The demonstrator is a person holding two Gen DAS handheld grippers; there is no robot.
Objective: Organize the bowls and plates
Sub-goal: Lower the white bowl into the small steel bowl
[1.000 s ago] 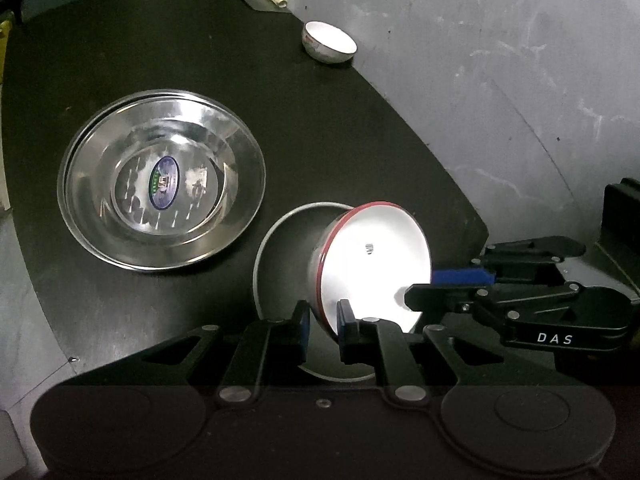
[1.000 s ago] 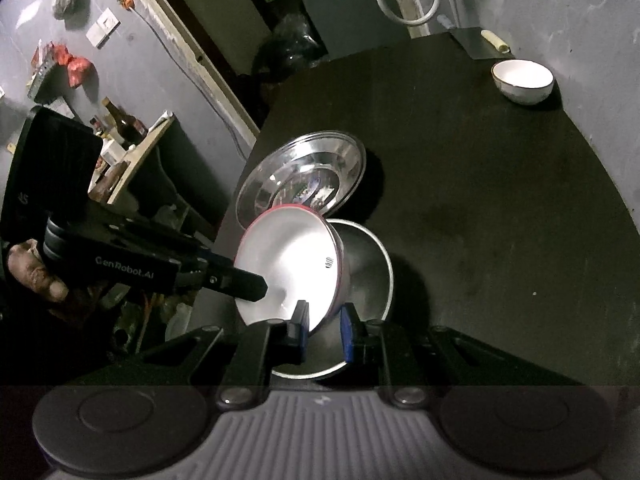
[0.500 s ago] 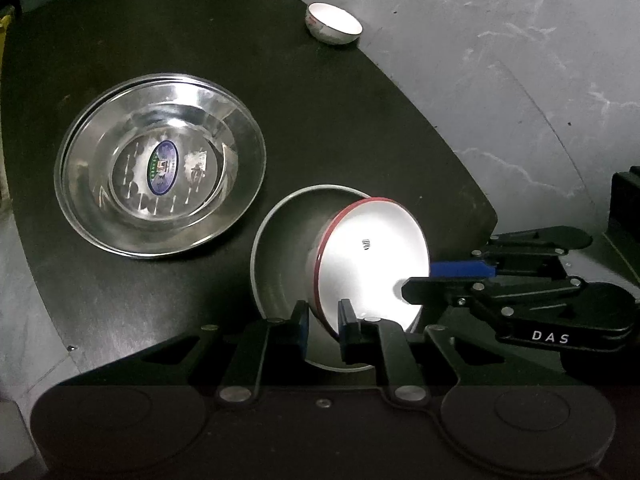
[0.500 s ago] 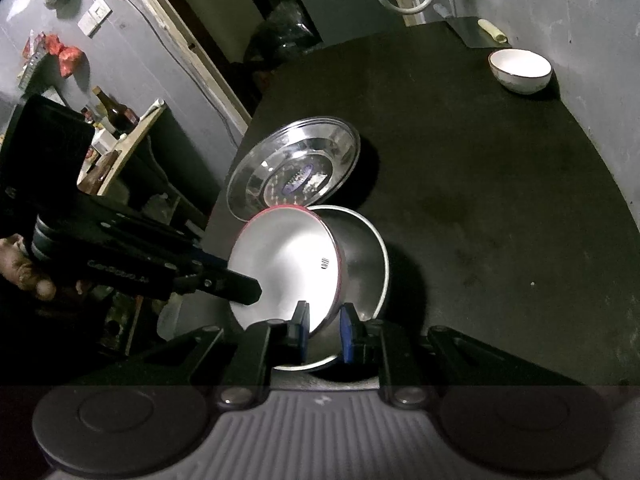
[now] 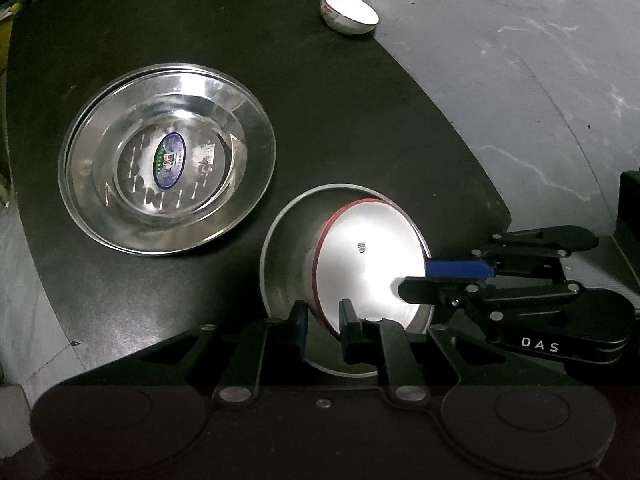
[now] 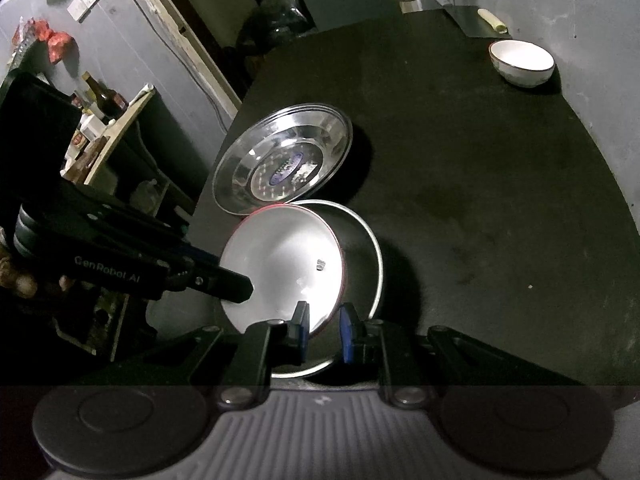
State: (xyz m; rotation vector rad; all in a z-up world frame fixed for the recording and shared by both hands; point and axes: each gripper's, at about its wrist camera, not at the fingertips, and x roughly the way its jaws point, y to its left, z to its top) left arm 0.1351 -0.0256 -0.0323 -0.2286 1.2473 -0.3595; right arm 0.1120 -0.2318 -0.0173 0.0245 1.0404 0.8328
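Note:
A white bowl with a red rim (image 5: 360, 264) (image 6: 280, 264) leans tilted inside a larger grey metal bowl (image 5: 288, 248) (image 6: 360, 248) near the front edge of the black table. My left gripper (image 5: 323, 320) (image 6: 234, 278) is shut on the white bowl's near rim. My right gripper (image 6: 324, 322) (image 5: 416, 278) is shut on the opposite side of that rim. A shiny steel plate (image 5: 168, 156) (image 6: 284, 164) with an oval sticker lies beside them, showing a double rim on one side. A small white bowl (image 5: 350, 12) (image 6: 522, 62) stands at the far edge.
The round black table (image 5: 360, 120) stands against a grey wall (image 5: 540, 80). A pale stick-like object (image 6: 492, 20) lies on a dark mat at the back. In the right wrist view, shelves with bottles (image 6: 100, 100) stand beyond the table's left edge.
The white bowl has sunk a little deeper into the grey bowl, with both grippers still on its rim. Both views have tipped slightly.

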